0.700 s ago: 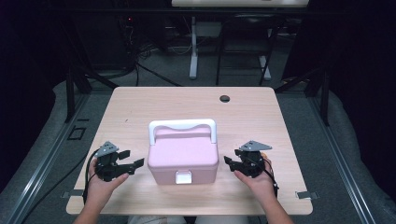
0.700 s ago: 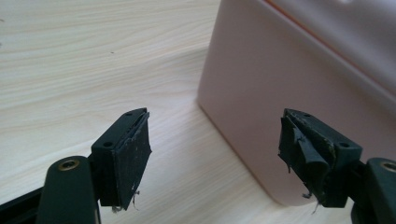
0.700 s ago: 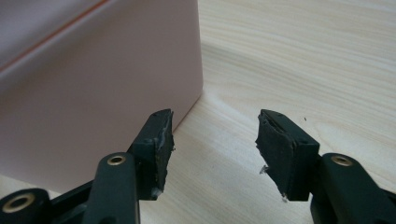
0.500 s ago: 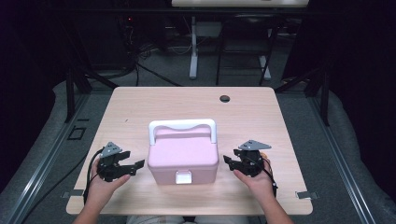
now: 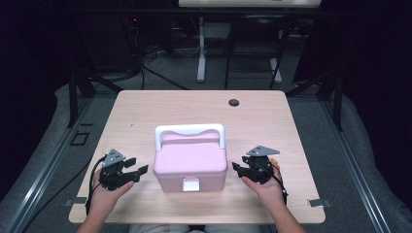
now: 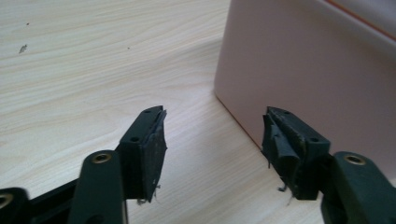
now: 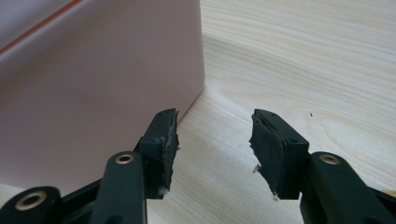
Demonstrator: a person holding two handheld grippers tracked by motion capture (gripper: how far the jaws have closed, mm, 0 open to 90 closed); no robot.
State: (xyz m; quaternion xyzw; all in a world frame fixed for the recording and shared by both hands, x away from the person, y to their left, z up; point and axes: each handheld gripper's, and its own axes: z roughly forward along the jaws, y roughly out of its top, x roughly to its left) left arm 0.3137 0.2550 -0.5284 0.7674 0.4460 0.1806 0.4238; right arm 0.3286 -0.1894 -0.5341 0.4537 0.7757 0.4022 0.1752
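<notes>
Plainly, both hand-held grippers, left (image 5: 137,172) and right (image 5: 238,169), gape beside the unlabelled pink box (image 5: 190,162).

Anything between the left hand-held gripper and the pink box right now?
No. In the high view, just bare light wooden table separates the left hand-held gripper from the pink plastic box with the white handle; its jaws stand open with nothing between them.

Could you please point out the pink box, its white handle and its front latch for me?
pink box (image 5: 190,160), high view, middle of its lid.
white handle (image 5: 189,129), high view, top bar.
front latch (image 5: 190,184), high view, centre of the white clasp.
</notes>
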